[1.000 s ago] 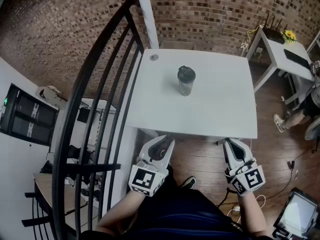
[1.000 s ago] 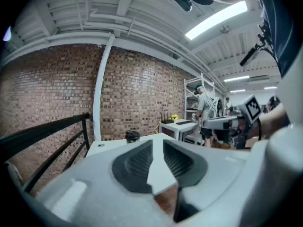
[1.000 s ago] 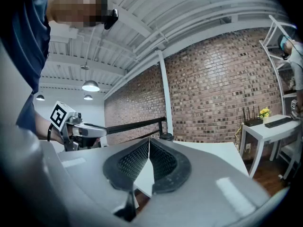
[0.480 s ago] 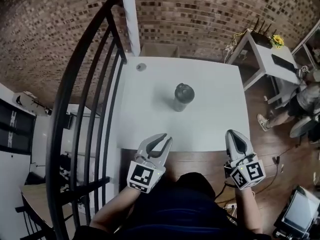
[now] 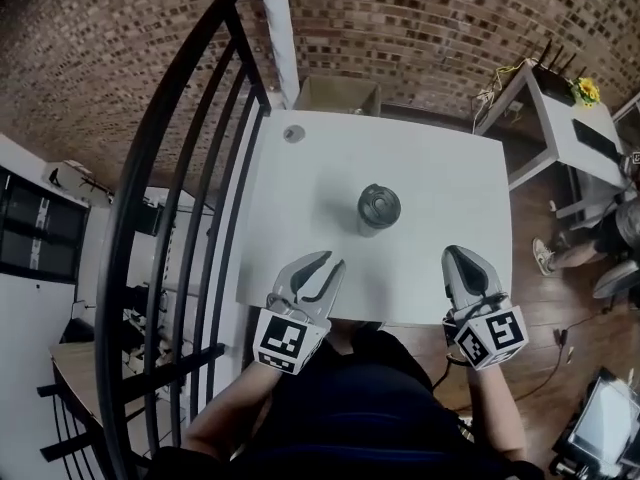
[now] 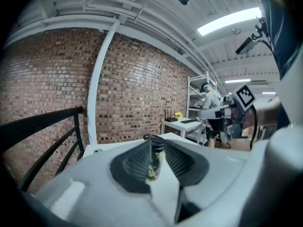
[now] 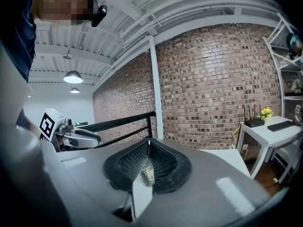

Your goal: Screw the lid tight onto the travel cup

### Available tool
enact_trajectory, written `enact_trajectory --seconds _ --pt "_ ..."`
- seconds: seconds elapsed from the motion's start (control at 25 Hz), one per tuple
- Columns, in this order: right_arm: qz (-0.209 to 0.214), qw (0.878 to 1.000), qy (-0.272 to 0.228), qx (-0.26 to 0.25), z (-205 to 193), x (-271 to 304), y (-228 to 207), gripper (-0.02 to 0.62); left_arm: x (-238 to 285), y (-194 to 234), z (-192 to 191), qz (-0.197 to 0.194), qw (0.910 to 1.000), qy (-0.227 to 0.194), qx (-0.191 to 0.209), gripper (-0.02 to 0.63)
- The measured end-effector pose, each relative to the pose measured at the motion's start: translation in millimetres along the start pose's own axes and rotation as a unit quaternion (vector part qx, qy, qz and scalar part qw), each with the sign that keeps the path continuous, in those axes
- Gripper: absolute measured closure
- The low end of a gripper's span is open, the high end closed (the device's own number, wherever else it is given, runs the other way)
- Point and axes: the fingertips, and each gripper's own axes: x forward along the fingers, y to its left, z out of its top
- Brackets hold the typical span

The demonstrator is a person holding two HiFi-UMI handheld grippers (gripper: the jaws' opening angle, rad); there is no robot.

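Judging this the approach, we hold the left gripper (image 5: 334,260) slightly parted, the right gripper (image 5: 456,253) clenched, both empty, the travel cup (image 5: 370,227) standing ahead between them; next, they must reach its body and lid (image 5: 380,204).

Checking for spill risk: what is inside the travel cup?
Through the clear wall of the travel cup, pale yellowish bits show inside; what they are is unclear. The dark lid covers its mouth.

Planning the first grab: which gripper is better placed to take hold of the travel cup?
Left, probably. The left gripper has just opened its jaws slightly, and the travel cup sits ahead in line with their gap; the right gripper is shut.
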Motion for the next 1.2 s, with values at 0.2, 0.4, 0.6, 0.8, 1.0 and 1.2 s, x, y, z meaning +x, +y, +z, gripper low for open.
enact_trajectory --seconds 0.2,0.4,0.6,0.8,1.0,1.2 --pt "0.085 0.996 0.016 -0.019 11.4 31.7 -13.3 0.492 36.6 1.5 -13.2 0.019 0.9981 0.05 0.03 0.399" --pt "0.153 0.982 0.074 -0.08 7.7 63.1 -16.4 0.388 68.1 15.6 -39.8 0.019 0.9949 0.092 0.035 0.304" --pt "0.199 0.951 0.178 -0.155 -8.3 97.2 3.3 0.337 93.5 24.5 -80.0 -0.025 0.9913 0.129 0.006 0.29" --pt "0.225 0.919 0.27 -0.177 -29.1 129.2 27.7 0.263 114.7 28.0 -94.9 -0.083 0.9871 0.135 0.02 0.249" --pt "0.206 0.897 0.342 -0.192 -66.3 153.2 38.4 0.208 139.2 16.5 -106.0 -0.141 0.9775 0.139 0.073 0.201" --pt "0.171 0.894 0.372 -0.184 -91.8 170.9 47.3 0.186 159.8 4.9 -108.5 -0.172 0.972 0.129 0.095 0.187"
